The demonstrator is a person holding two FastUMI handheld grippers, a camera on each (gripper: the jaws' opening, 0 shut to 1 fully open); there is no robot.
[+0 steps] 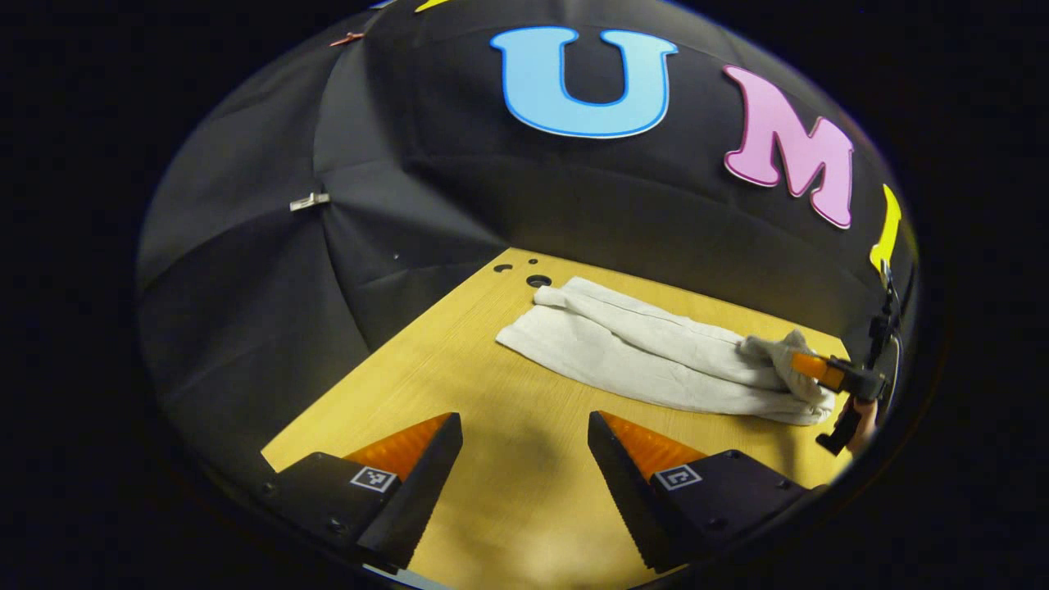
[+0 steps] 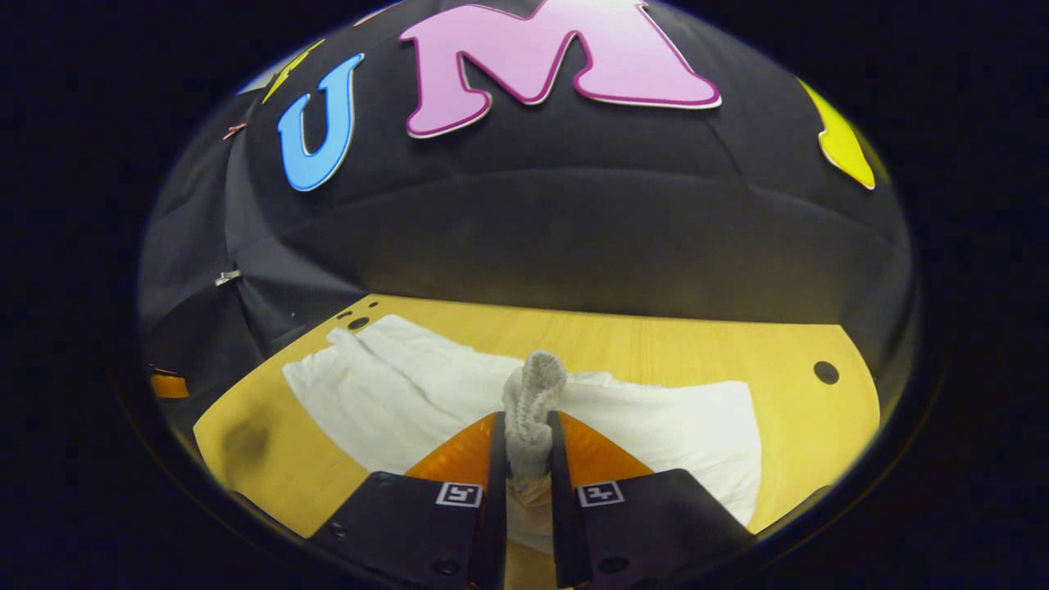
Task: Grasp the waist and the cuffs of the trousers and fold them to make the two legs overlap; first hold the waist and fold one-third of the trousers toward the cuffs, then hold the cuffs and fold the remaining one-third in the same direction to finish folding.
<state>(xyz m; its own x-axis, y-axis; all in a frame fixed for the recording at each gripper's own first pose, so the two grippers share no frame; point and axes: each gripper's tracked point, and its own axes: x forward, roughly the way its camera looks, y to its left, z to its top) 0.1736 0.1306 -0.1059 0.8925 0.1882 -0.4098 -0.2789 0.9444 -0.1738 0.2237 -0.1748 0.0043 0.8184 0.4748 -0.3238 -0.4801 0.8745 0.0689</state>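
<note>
On the wooden table [image 1: 459,369], the right claw [image 2: 524,447] pinches bunched trousers [image 2: 393,401]; the left claw [image 1: 524,451] gapes.

Cloth-walled booth [image 1: 246,270], wooden table [image 1: 492,459]

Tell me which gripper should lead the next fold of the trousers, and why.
Right. The right gripper already has its jaws shut on a bunched end of the trousers, so it can likely carry that end over. The left gripper hangs open above the bare table, apart from the cloth.

Pale trousers [image 1: 647,356] lie on the wooden table [image 1: 459,385].
</note>
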